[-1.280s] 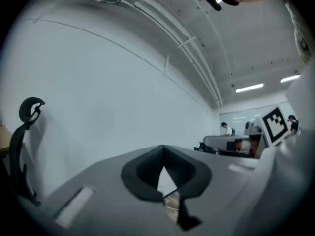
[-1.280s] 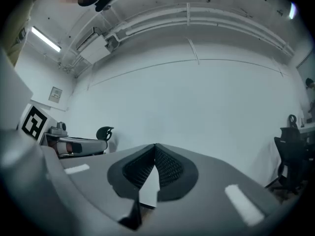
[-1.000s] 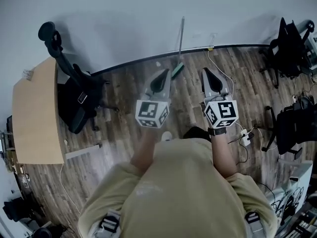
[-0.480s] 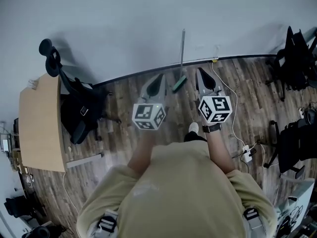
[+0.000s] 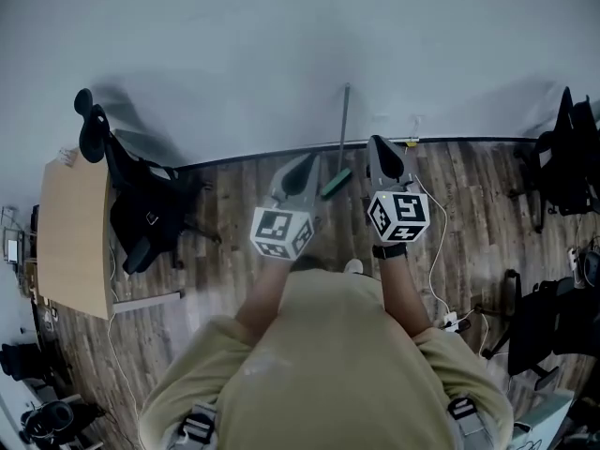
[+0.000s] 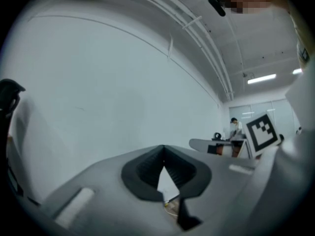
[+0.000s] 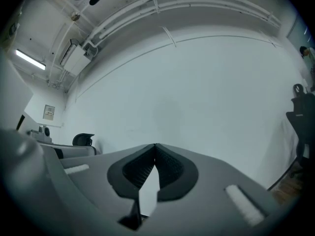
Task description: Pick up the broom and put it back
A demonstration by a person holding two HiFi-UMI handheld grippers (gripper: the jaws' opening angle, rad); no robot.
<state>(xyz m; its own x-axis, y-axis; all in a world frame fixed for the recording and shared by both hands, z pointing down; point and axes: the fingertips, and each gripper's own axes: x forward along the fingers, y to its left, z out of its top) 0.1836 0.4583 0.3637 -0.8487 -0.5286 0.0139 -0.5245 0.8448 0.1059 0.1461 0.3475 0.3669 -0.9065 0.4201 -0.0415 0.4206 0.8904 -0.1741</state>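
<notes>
Both grippers held out empty, broom standing at the wall ahead.

The person in a tan top [image 5: 328,364] holds the left gripper [image 5: 302,165] and the right gripper [image 5: 382,148] level in front, each with its fingers closed tip to tip on nothing. Beyond and between them the broom [image 5: 343,125] leans upright against the pale wall [image 5: 281,45], its green head [image 5: 336,184] down on the wooden floor [image 5: 225,204]. Off to the left, a black office chair [image 5: 141,209] sits beside a light wooden desk [image 5: 70,228].
</notes>
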